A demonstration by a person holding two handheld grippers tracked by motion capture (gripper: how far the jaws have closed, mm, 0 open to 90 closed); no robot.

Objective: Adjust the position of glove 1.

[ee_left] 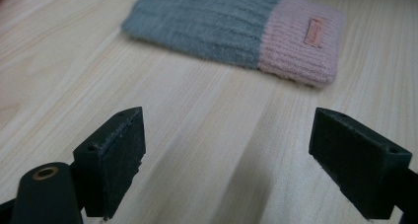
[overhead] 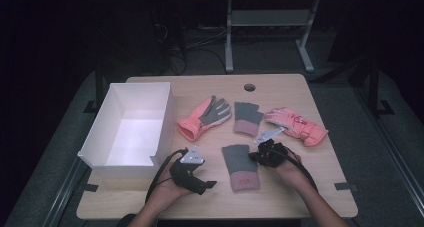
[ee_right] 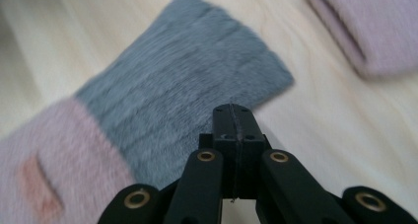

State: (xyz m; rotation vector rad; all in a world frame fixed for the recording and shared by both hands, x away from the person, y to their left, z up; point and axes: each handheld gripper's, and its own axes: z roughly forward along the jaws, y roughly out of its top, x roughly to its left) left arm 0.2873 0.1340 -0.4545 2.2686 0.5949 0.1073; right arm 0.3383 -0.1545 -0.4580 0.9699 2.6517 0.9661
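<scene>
1. Landmark for us is the near grey-and-pink knit mitten [overhead: 240, 166] on the wooden table [overhead: 310, 187]; our left gripper [ee_left: 226, 160] gapes wide just left of it.
2. We see our right gripper [ee_right: 232, 116] clenched empty above its right edge.
3. Beyond it lie its twin mitten [overhead: 247, 118] and two pink gloves [overhead: 204, 118]; left, a white box [overhead: 131, 124].

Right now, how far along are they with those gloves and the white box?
Nothing looks packed yet: the white box is empty, and all four gloves lie on the table. The right hand-held gripper is shut at the near grey-and-pink mitten, holding nothing; the left hand-held gripper is open beside it. All the sorting remains.
</scene>
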